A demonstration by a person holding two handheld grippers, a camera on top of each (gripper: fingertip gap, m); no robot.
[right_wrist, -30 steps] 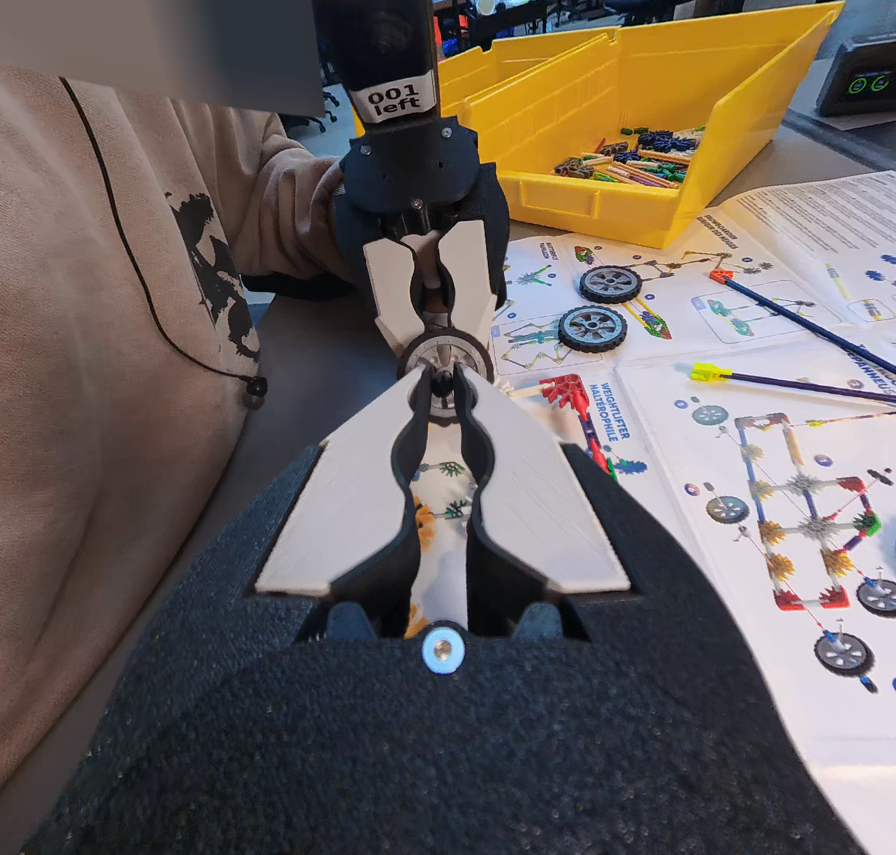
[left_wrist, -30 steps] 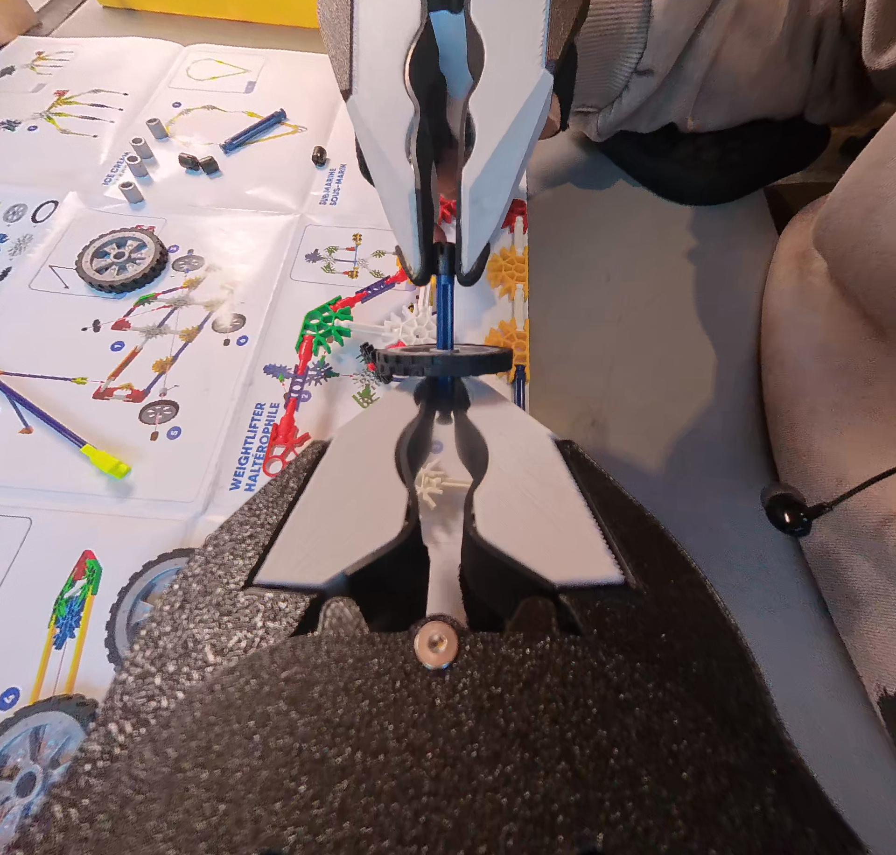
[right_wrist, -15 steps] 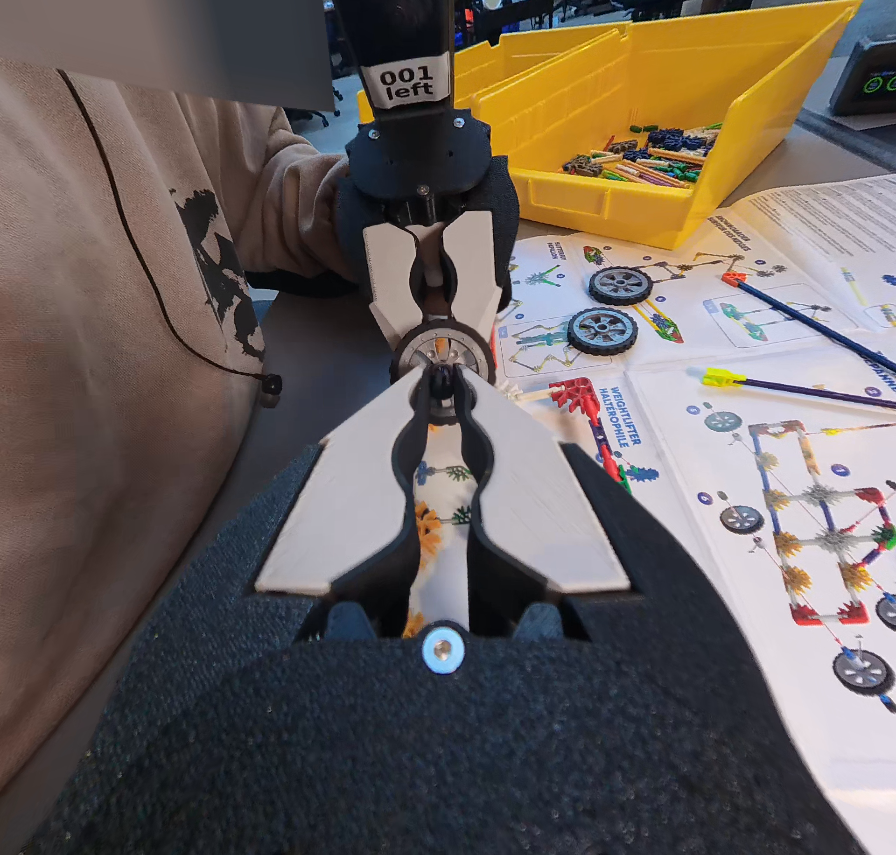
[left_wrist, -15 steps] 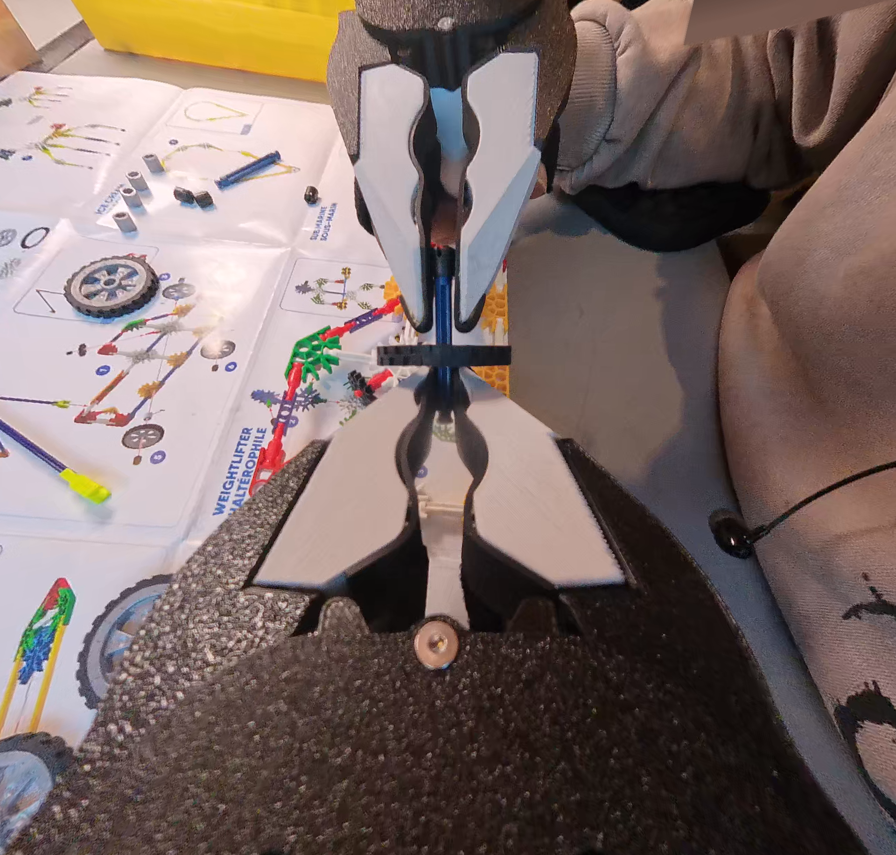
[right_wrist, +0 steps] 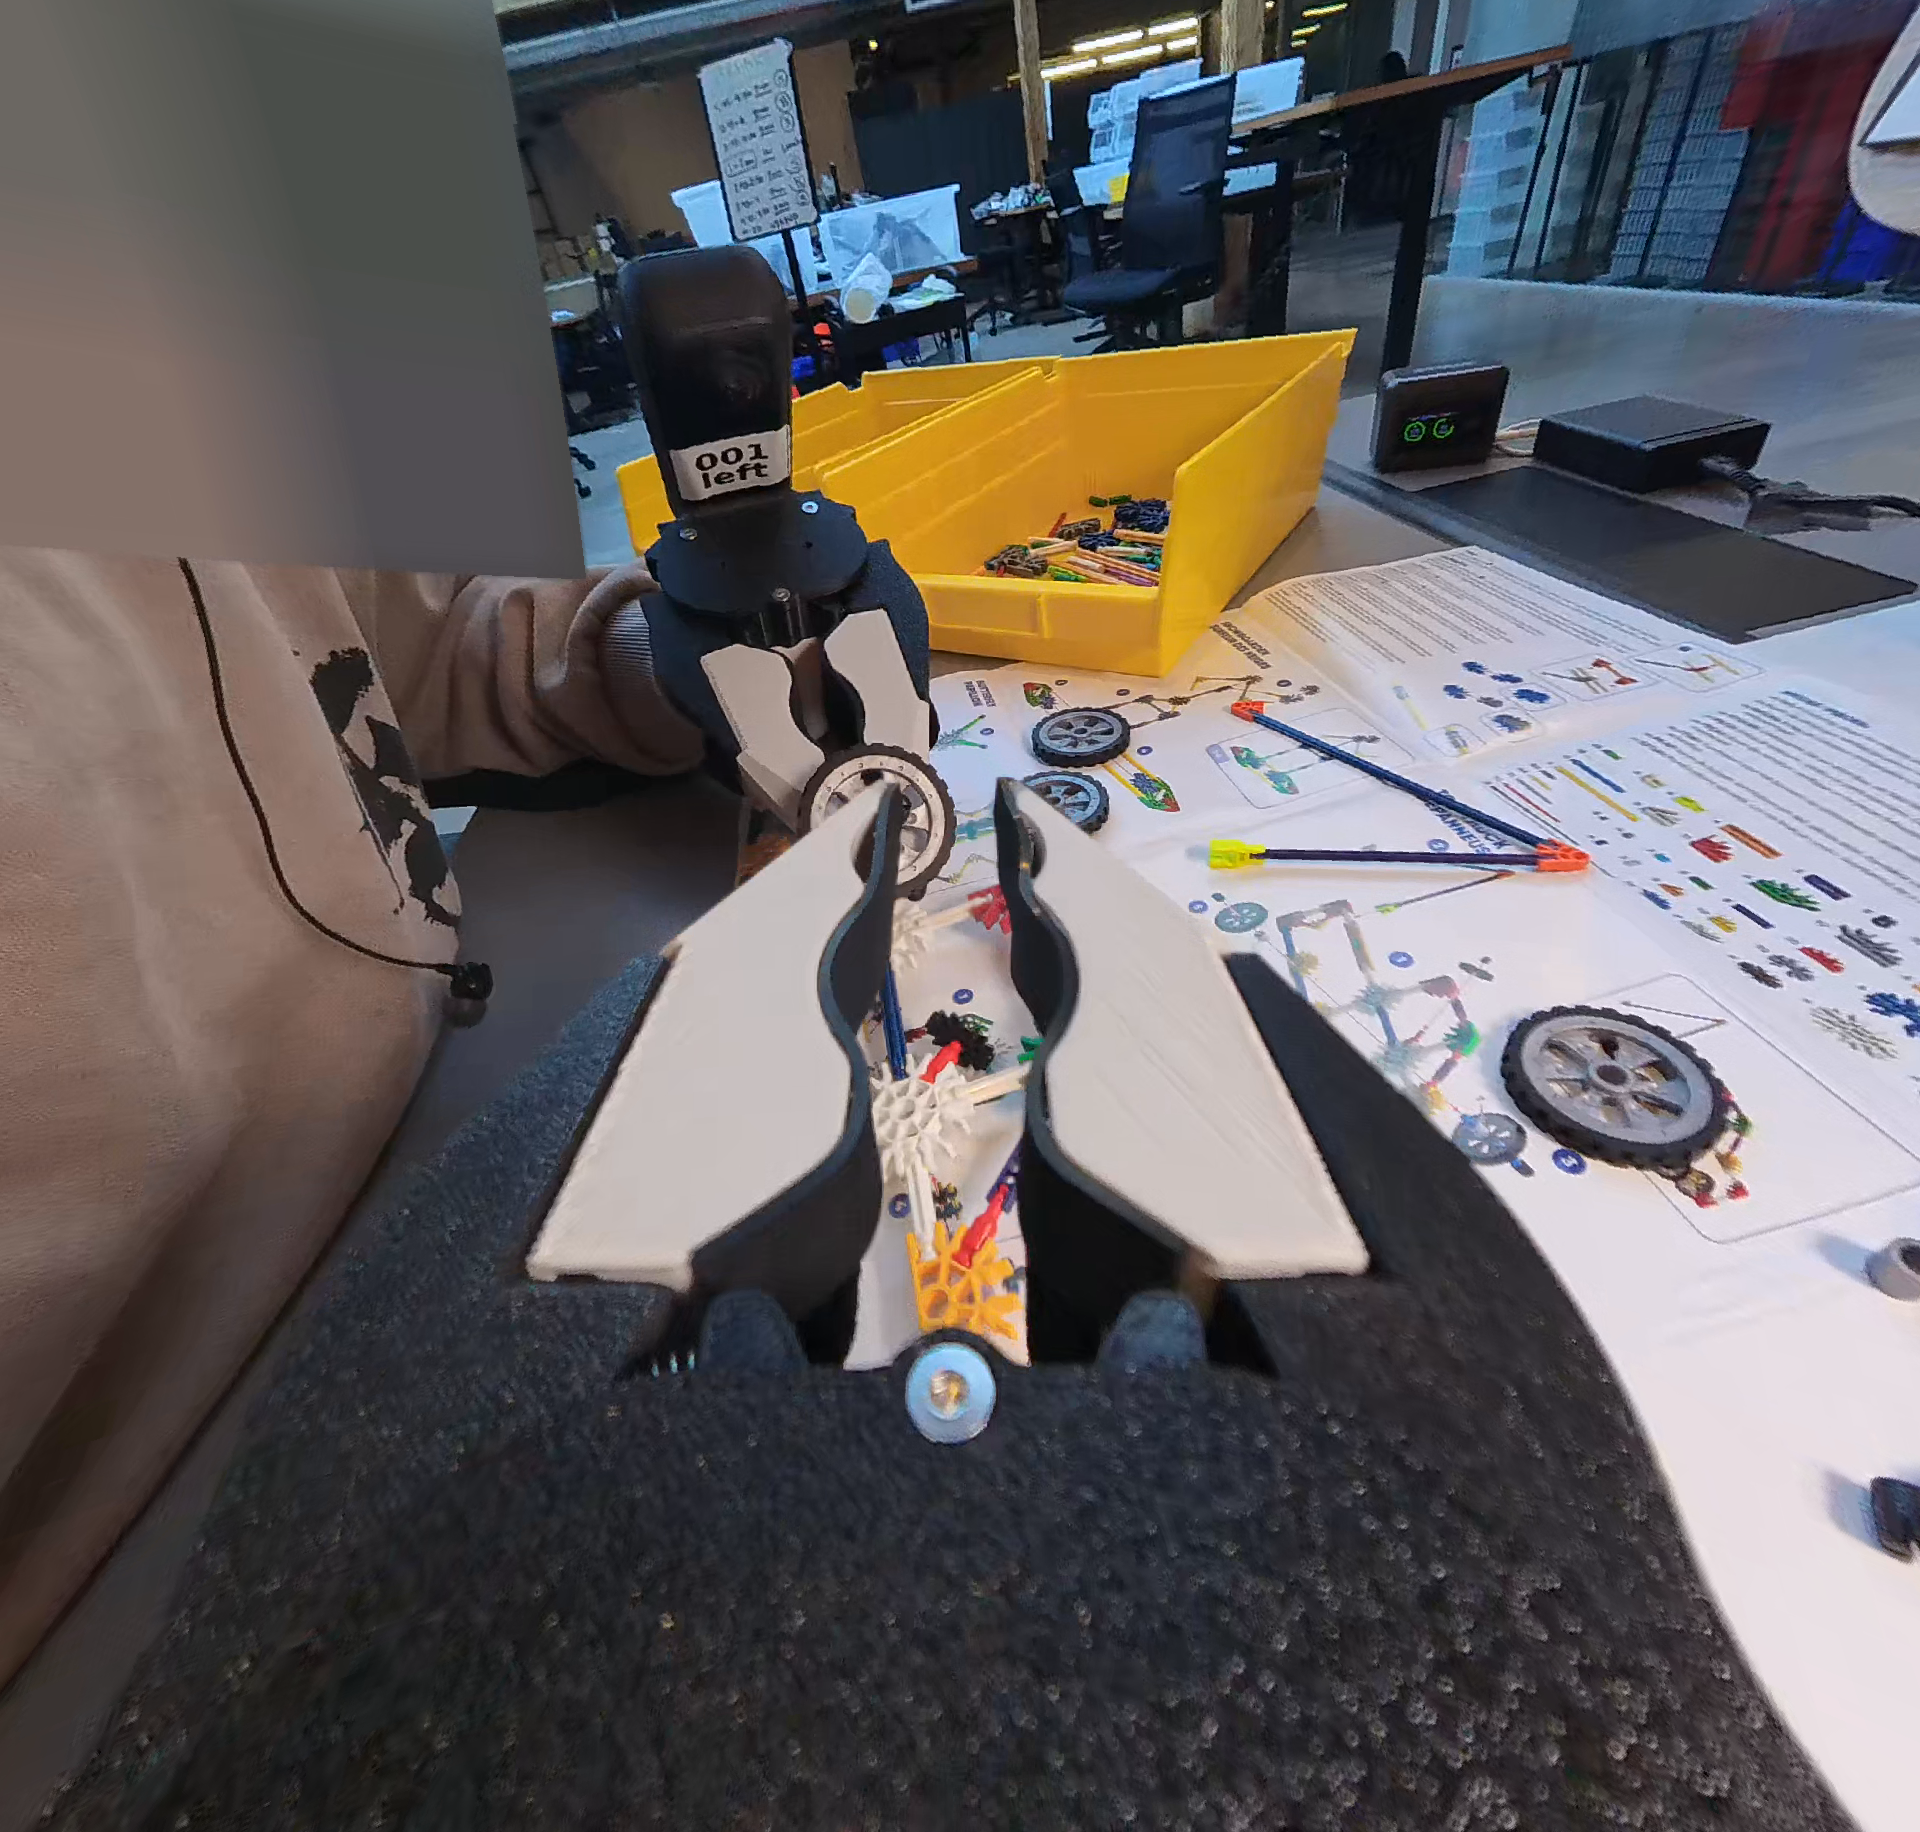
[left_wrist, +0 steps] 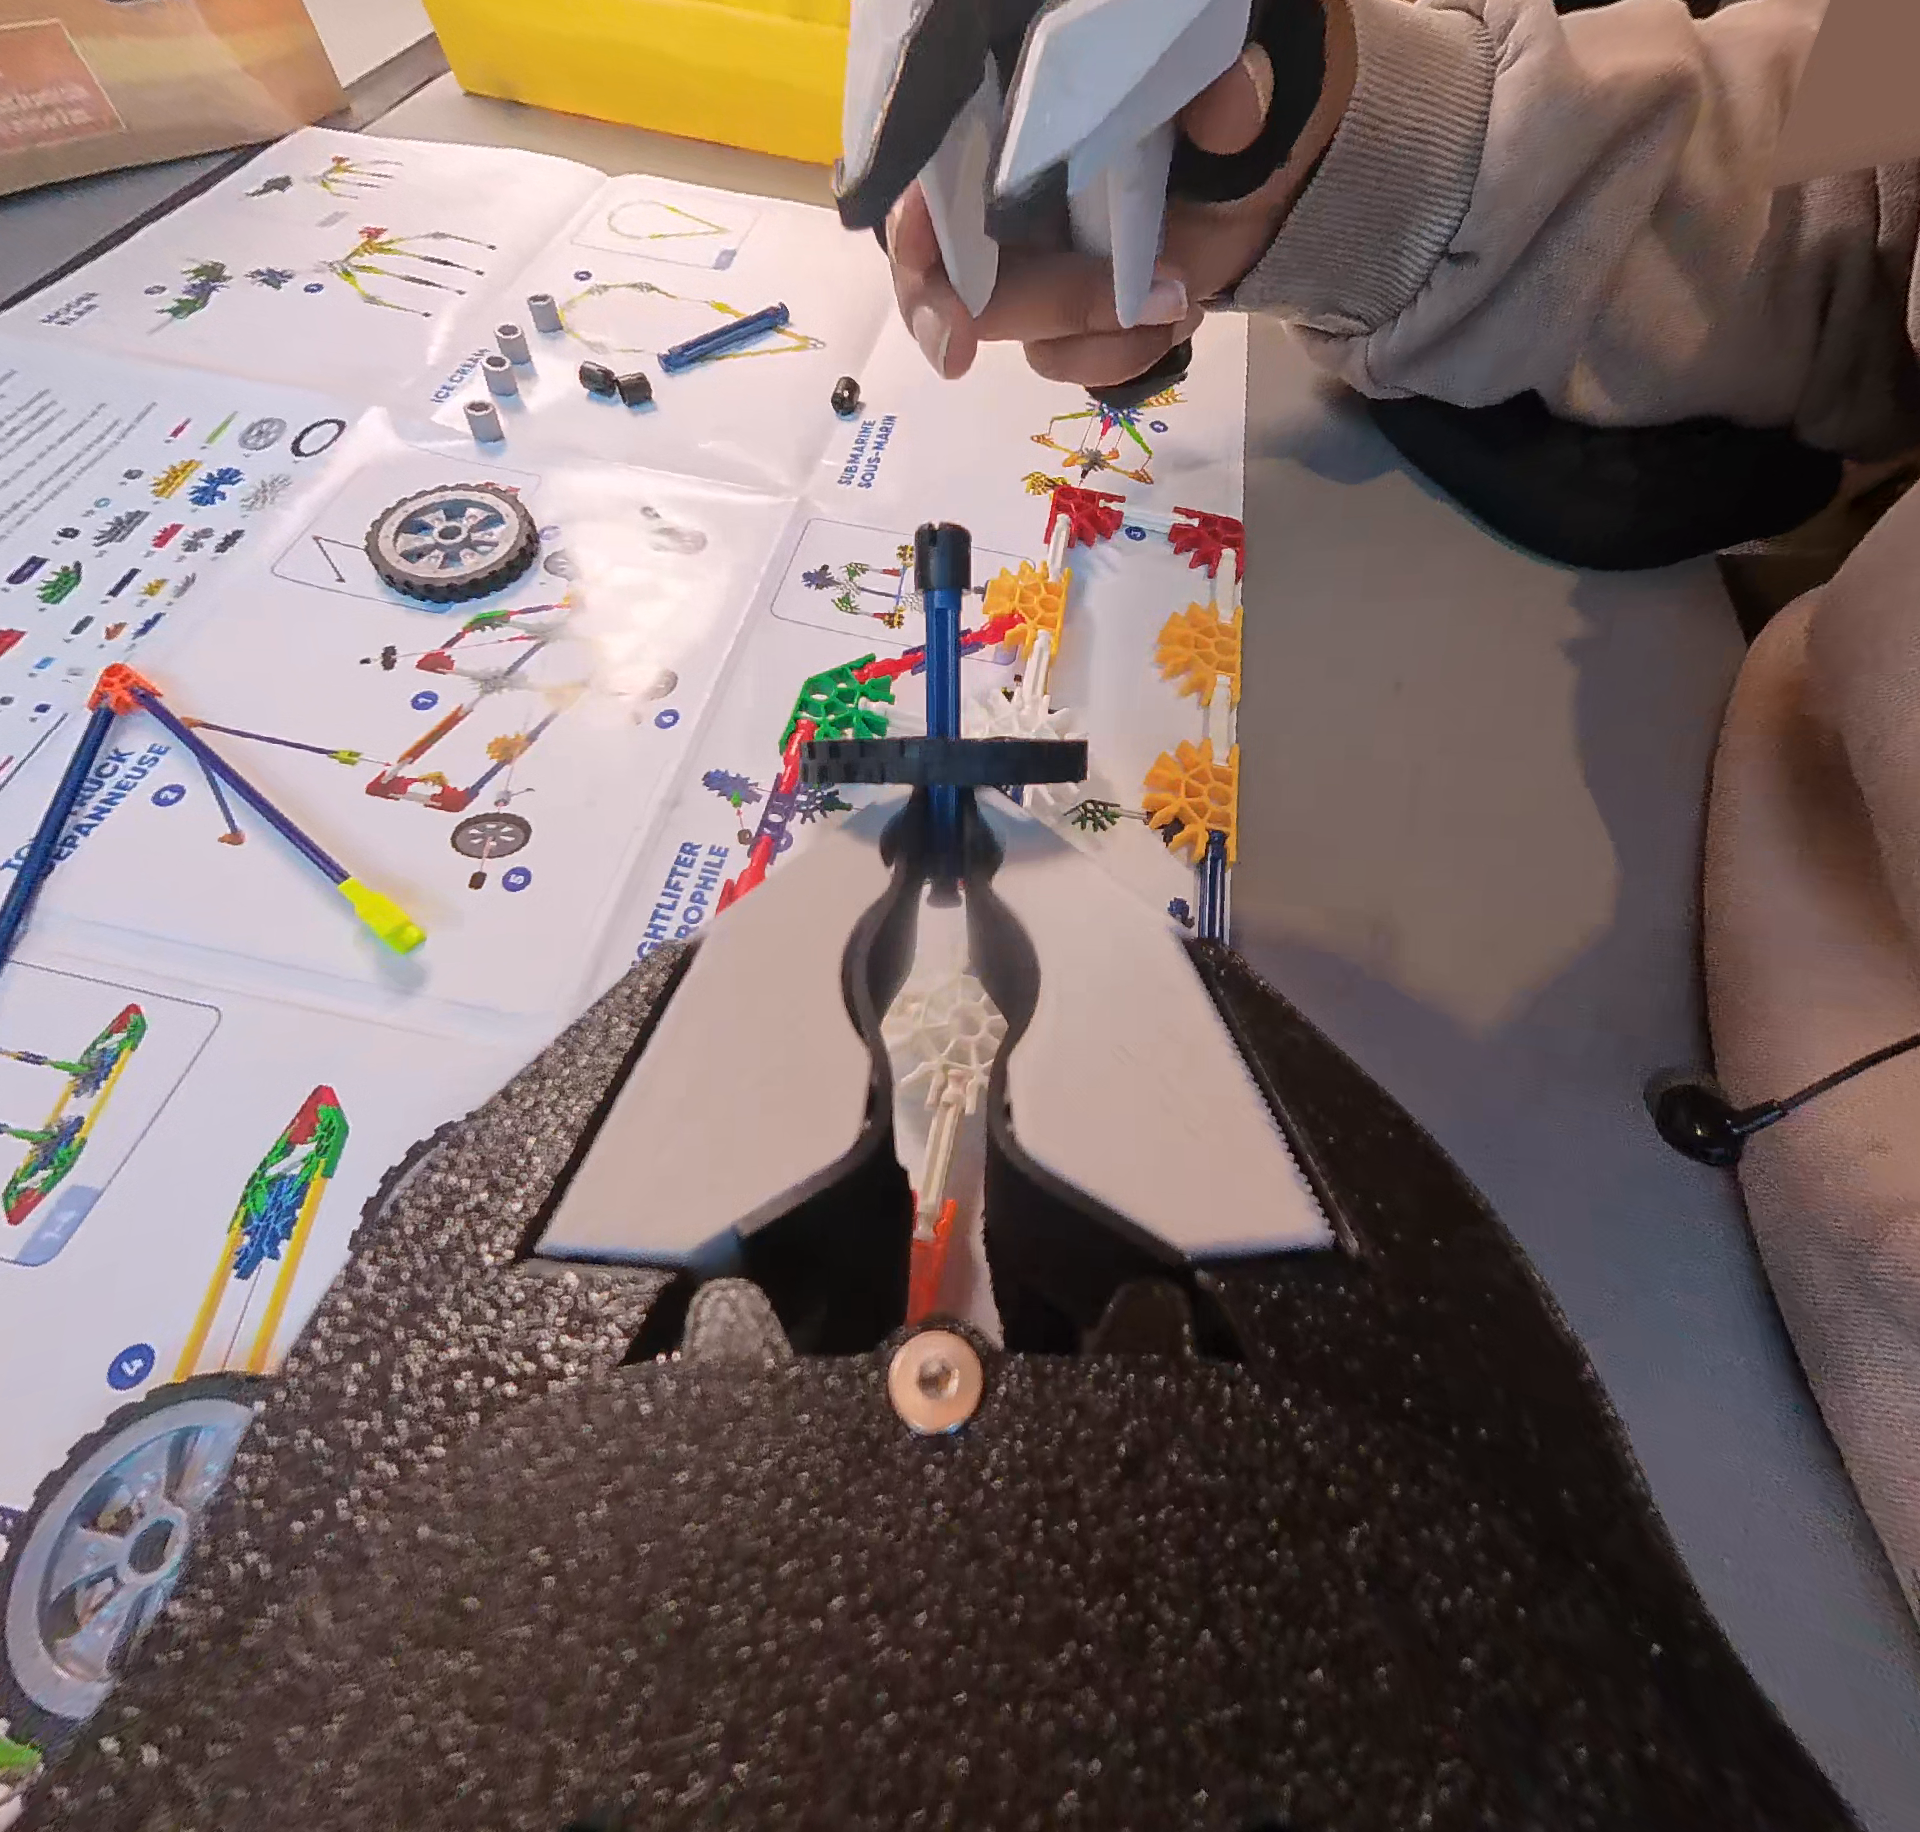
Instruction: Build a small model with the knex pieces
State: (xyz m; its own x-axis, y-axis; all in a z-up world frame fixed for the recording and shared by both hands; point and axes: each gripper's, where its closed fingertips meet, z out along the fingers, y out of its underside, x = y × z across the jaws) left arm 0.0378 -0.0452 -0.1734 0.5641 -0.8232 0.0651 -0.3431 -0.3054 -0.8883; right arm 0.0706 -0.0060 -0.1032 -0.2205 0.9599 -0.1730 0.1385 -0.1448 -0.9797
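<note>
Wheel (left_wrist: 943,761) on blue rod (left_wrist: 941,686) pinched in left tool (left_wrist: 943,863); right tool (right_wrist: 945,795) apart.

Printed writing is found on several things, but none is repeated here. A white instruction sheet (left_wrist: 644,255) spread over the counter (left_wrist: 1455,743) carries blue headings set sideways, numbered blue circles beside the model drawings, and dense columns of small print at its far side. A white sticker (right_wrist: 730,466) with black characters is fixed to the black camera housing on the left hand-held gripper (right_wrist: 800,764). White lettering is printed on a brown cardboard box (left_wrist: 156,26). A handwritten sign board (right_wrist: 756,146) stands in the background. Green readouts glow on a small black device (right_wrist: 1439,416), too small to be read.
</note>
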